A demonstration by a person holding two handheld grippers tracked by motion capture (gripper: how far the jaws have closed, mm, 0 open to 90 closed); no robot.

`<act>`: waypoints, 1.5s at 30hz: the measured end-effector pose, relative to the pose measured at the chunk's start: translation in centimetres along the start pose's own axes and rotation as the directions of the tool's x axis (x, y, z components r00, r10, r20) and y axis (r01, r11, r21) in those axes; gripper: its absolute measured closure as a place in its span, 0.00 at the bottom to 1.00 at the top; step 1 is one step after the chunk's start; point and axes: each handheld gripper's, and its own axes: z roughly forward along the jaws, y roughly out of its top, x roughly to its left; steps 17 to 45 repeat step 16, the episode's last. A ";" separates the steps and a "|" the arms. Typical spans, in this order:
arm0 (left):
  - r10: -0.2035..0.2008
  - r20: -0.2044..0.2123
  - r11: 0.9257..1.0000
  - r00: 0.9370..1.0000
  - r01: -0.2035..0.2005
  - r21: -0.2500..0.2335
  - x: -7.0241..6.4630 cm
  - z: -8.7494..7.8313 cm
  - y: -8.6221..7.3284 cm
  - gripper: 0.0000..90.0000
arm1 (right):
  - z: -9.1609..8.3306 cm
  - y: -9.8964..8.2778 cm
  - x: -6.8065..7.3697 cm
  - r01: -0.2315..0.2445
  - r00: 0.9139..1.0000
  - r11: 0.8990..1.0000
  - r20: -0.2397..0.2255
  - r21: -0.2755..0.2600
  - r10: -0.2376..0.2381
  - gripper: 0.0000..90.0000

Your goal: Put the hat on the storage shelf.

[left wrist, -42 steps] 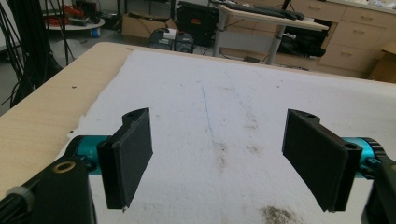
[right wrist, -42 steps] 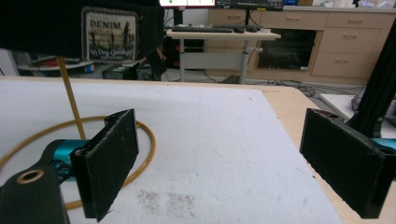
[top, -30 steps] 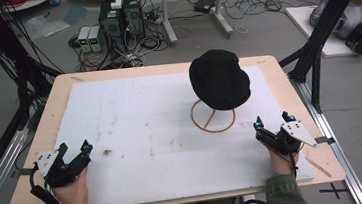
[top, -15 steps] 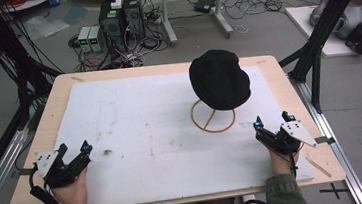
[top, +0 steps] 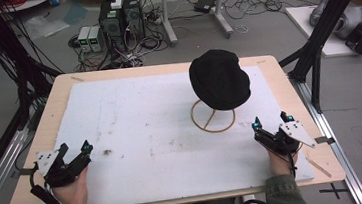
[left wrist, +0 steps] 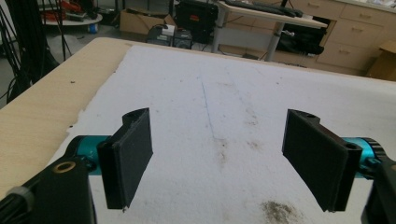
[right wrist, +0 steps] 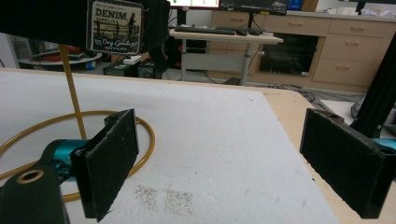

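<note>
A black cap [top: 219,79] sits on a thin gold wire stand [top: 213,115] at the right middle of the white foam board [top: 145,120]. In the right gripper view the cap [right wrist: 70,21] shows a "DENIM" label, and the stand's ring [right wrist: 56,126] lies behind the left jaw. My left gripper [top: 76,151] rests open near the board's front left corner, nothing between its jaws [left wrist: 219,158]. My right gripper [top: 271,122] stands open at the front right, just right of the stand's ring, holding nothing [right wrist: 224,163].
The foam board covers a wooden table [top: 45,120]. A dirt smudge [top: 107,151] marks the board right of the left gripper. Black frame posts [top: 321,38] stand beside the table's right edge; computers and cables [top: 121,22] sit on the floor beyond.
</note>
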 end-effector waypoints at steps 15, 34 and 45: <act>0.083 0.142 0.983 0.986 -0.105 0.154 1.6 1.2 0.9 0.20 | 1.0 0.4 -0.6 -0.032 0.992 0.994 -0.120 0.108 0.045 0.12; 0.089 0.166 0.975 0.982 -0.120 0.187 1.8 1.4 1.1 0.19 | 1.3 0.7 -0.6 -0.001 0.982 0.985 -0.184 0.174 0.033 0.12; 0.089 0.166 0.975 0.982 -0.120 0.187 1.8 1.4 1.1 0.19 | 1.3 0.7 -0.6 -0.001 0.982 0.985 -0.184 0.174 0.033 0.12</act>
